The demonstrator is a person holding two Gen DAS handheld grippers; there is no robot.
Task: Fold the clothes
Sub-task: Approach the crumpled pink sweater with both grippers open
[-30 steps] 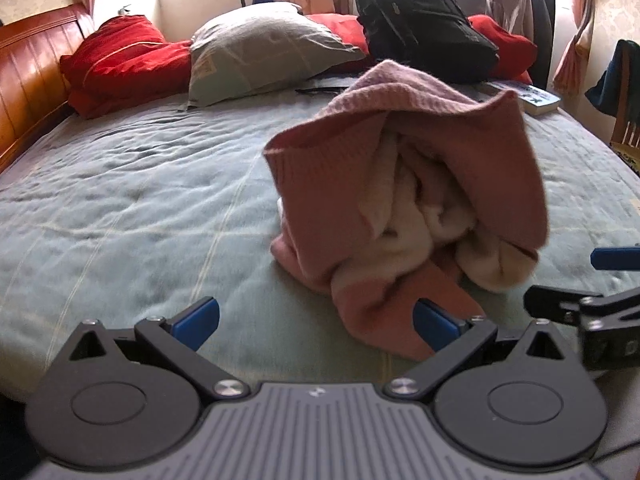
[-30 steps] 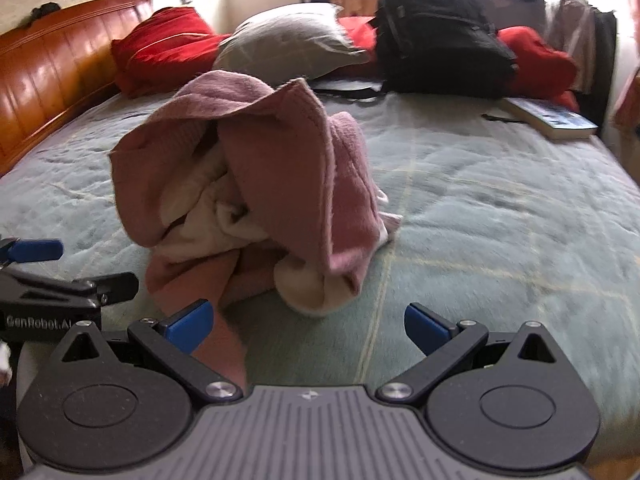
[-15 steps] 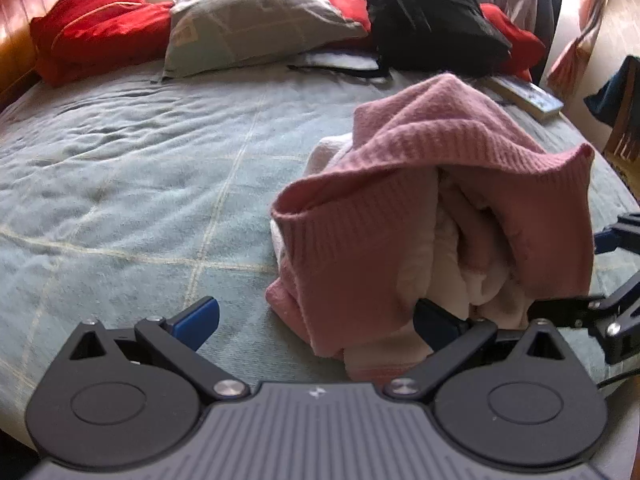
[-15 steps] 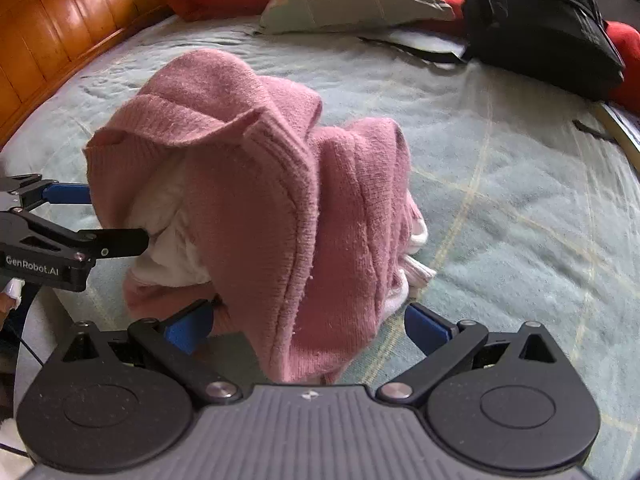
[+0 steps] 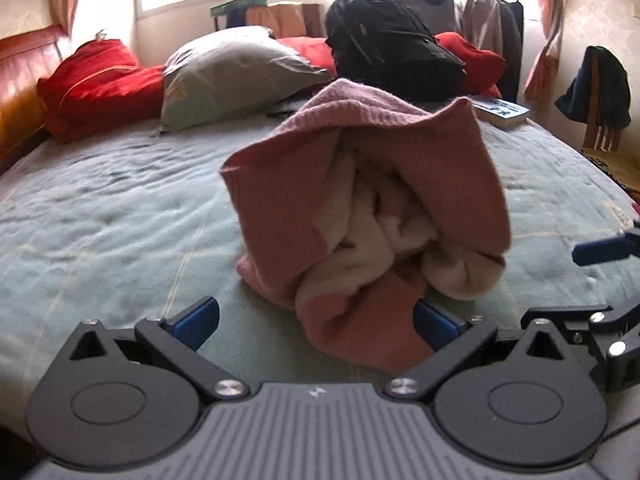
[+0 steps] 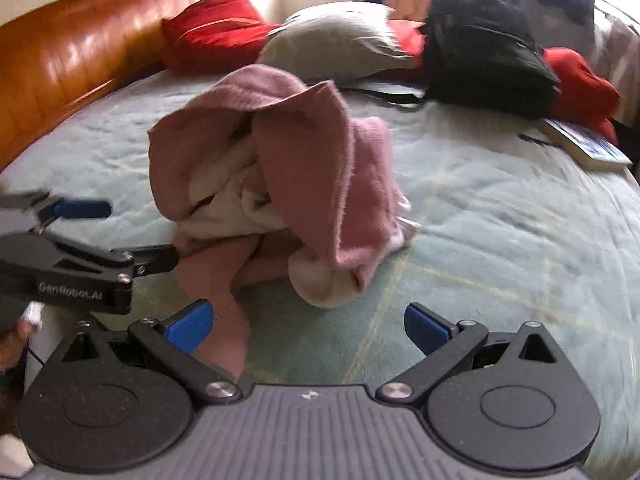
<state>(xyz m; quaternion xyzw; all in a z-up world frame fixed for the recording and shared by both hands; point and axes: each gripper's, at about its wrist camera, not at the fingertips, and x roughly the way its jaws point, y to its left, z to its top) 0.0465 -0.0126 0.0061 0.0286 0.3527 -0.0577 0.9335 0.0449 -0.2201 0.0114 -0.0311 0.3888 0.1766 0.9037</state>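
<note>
A crumpled pink sweater [image 5: 360, 208] with cream lining lay heaped mid-bed on the green bedspread [image 5: 120, 216]. The left gripper [image 5: 316, 320] and right gripper [image 6: 308, 324] both stood with jaws wide apart and empty, near the heap's front edge.

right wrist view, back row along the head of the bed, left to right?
Wooden headboard → red cushion → grey pillow → black backpack → book.

Book [image 6: 588, 144] blurred, title unreadable
</note>
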